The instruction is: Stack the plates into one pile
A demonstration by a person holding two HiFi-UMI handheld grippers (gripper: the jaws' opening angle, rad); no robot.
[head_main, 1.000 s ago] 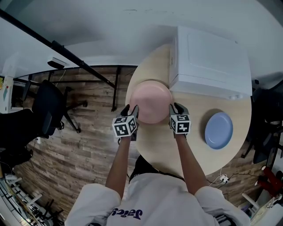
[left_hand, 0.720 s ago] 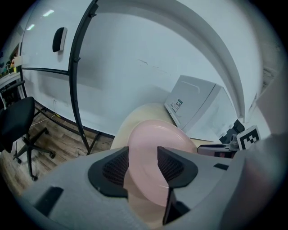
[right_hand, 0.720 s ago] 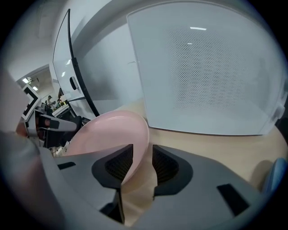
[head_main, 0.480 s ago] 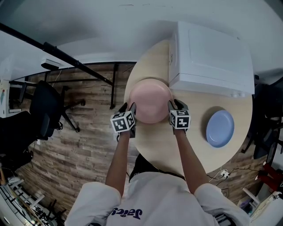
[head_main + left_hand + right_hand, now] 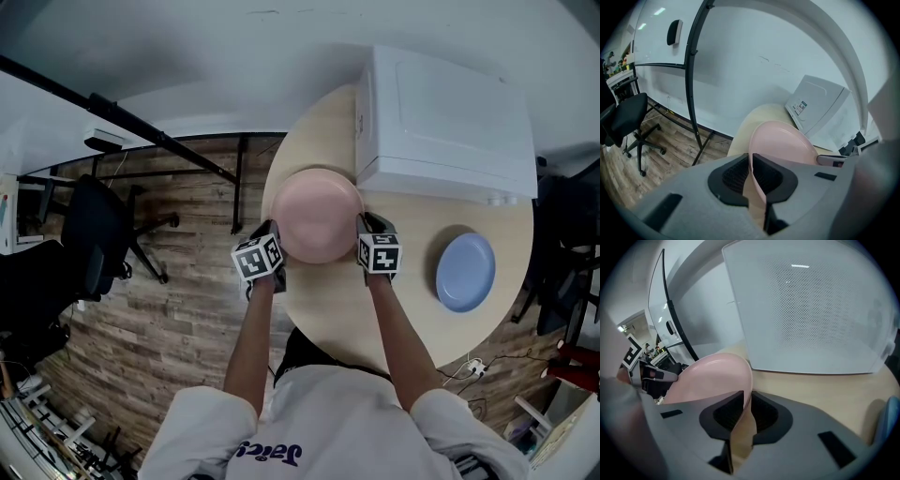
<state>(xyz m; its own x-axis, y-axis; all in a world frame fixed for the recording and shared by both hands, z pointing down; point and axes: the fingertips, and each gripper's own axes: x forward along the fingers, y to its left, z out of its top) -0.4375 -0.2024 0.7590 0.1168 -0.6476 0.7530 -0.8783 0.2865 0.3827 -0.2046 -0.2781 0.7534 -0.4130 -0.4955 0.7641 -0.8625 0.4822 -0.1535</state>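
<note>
A pink plate (image 5: 317, 214) lies on the round wooden table (image 5: 356, 309) near its left edge. My left gripper (image 5: 272, 234) is at the plate's left rim and my right gripper (image 5: 364, 227) at its right rim. In the left gripper view the pink plate (image 5: 785, 145) has its rim between the jaws of the left gripper (image 5: 751, 161), which are closing and pinch it. The right gripper view shows the same for the right gripper (image 5: 746, 401) on the pink plate (image 5: 715, 376): jaws closing, pads on the rim. A blue plate (image 5: 465, 272) lies alone at the table's right.
A big white box (image 5: 441, 117) stands at the back of the table, right behind the pink plate. Left of the table are wooden floor, a black office chair (image 5: 94, 234) and a slanted black bar (image 5: 159, 141).
Both grippers have moved in against the pink plate's two sides, and their jaws have gone from wide open to closed on its rim. The plate has not shifted.
</note>
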